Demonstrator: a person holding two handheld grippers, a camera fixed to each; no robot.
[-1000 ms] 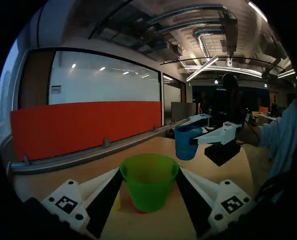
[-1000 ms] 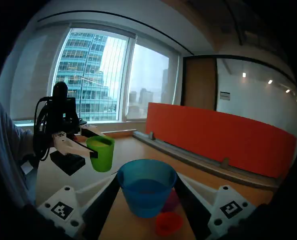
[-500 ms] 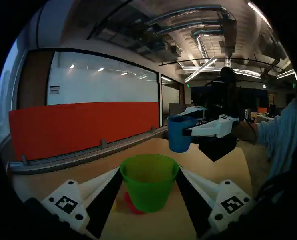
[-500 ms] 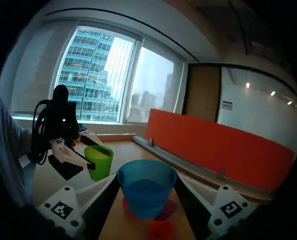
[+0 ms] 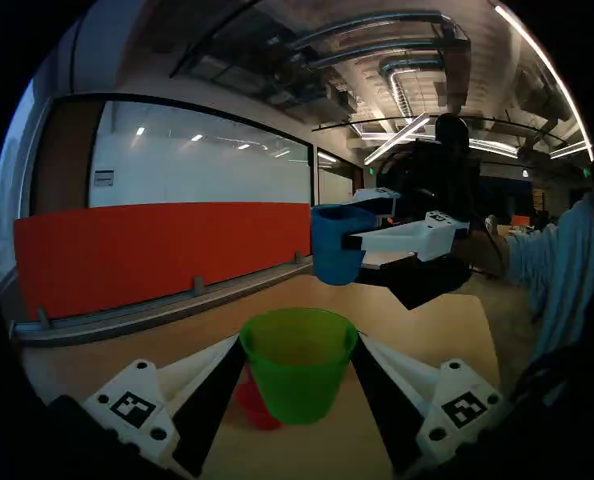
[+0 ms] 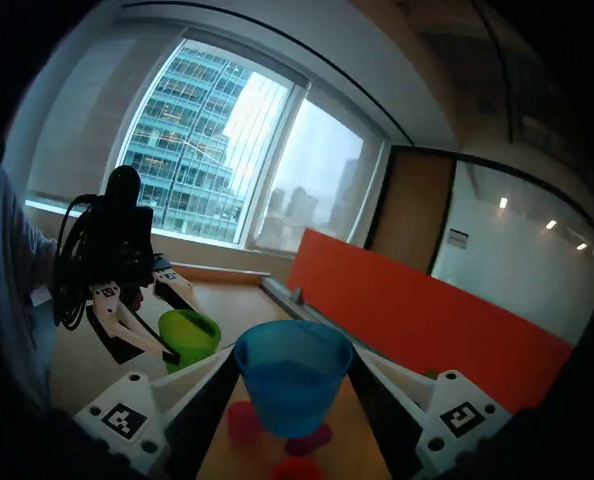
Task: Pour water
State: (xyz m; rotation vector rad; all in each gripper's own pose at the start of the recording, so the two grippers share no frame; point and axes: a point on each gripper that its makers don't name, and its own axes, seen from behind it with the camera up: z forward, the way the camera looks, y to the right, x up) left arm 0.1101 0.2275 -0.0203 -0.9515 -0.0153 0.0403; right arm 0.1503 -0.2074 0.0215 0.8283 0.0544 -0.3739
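Gripping the blue cup (image 6: 293,388) at mid-wall with the right gripper (image 6: 293,356) clamped on both sides, held it higher than, and apart from, the green cup (image 5: 299,368), pinched likewise in the left gripper (image 5: 299,340) above the table (image 5: 425,320). Judged both light, thin, smooth plastic, apt to flex or slip, the blue one weighted by sloshing water, so best taken below the rim.

The empty cup (image 5: 299,364) sits between the left gripper's (image 5: 297,344) jaws, above the worktop (image 5: 425,320). A small cup (image 5: 253,404) stands on the worktop below those jaws, slightly left. Ahead, higher and a little right, the water cup (image 5: 335,244) sits between the right gripper's (image 6: 293,356) jaws. Other small cups (image 6: 241,420) lie on the worktop beneath these.
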